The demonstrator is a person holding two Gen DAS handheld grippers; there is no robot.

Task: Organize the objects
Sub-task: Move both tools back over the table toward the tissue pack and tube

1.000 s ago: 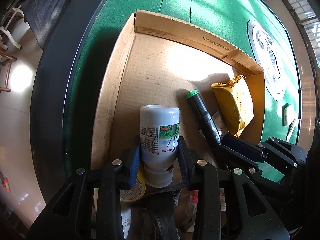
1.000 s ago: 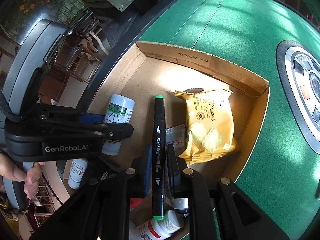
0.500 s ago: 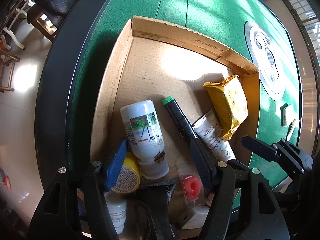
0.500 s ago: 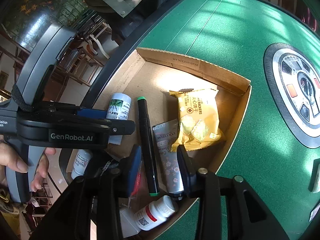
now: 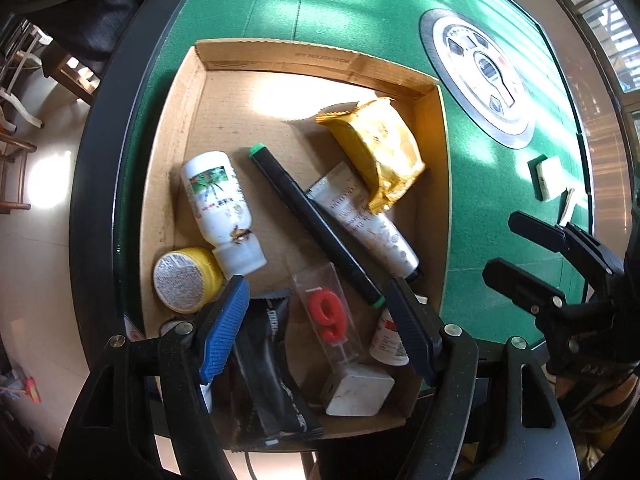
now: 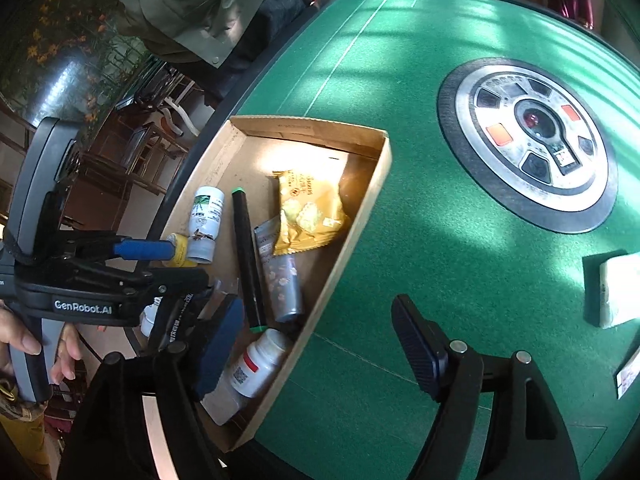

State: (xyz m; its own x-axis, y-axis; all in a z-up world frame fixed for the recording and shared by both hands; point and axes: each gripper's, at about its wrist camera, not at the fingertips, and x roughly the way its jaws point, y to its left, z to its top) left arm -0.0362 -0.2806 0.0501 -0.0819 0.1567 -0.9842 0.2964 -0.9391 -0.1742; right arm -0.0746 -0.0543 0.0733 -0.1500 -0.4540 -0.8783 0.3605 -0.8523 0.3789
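An open cardboard box point(image 5: 176, 128) sits on the green table. In it lie a white bottle point(image 5: 216, 200), a black marker with green ends point(image 5: 312, 224), a yellow cracker packet point(image 5: 380, 152), a cream tube point(image 5: 368, 220), a yellow-lidded jar point(image 5: 184, 280) and a red "9" candle point(image 5: 330, 316). My left gripper point(image 5: 316, 300) hangs above the box's near end, its jaws opening with nothing gripped. My right gripper point(image 6: 318, 312) straddles the box's right wall point(image 6: 372, 200), its jaws opening and empty. The marker point(image 6: 246, 248) and bottle point(image 6: 206, 212) lie free.
The green felt table point(image 6: 440, 280) has a round control panel point(image 6: 536, 144) at its middle and mahjong tiles point(image 6: 616, 288) on the right. Its black rim point(image 5: 100, 160) runs left of the box. A hand point(image 6: 24, 344) holds the left gripper's handle. Chairs stand beyond the edge.
The left gripper let go of the white bottle and the right let go of the marker. Both objects now lie in the box. Both grippers rose and drew back with jaws spread.
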